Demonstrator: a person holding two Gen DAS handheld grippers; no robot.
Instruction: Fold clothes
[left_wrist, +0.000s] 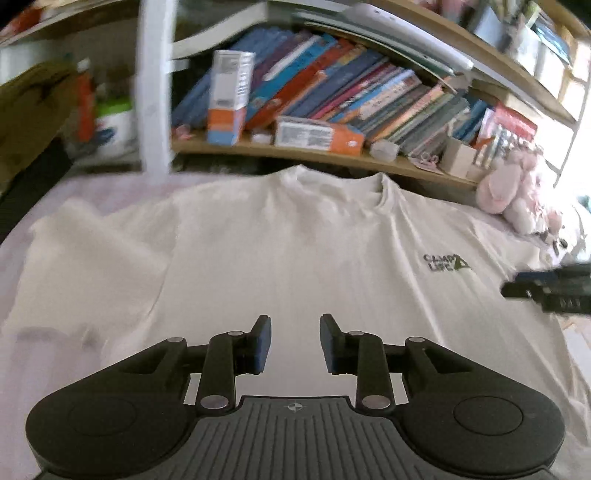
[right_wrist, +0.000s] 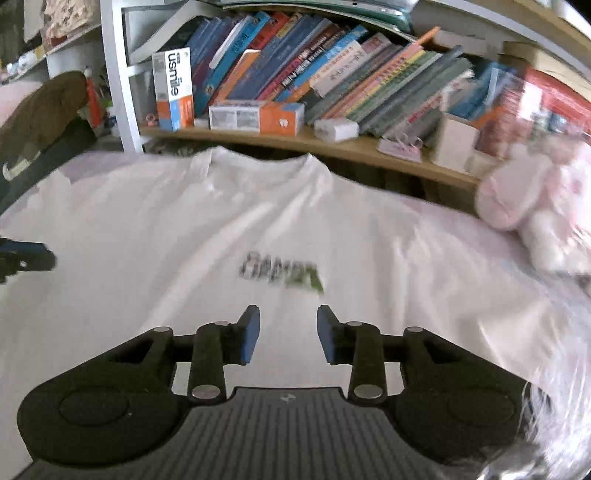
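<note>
While above shirt (left_wrist: 280, 240), tools (left_wrist: 295, 341) parted, empty.

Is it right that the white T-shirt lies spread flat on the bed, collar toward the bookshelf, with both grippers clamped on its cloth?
Not quite. Both wrist views show the left gripper and the right gripper open, nothing between their jaws. The T-shirt does lie spread flat on the bed, collar toward the bookshelf.

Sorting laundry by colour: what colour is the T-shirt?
White T-shirt, clearest in the left wrist view.
</note>
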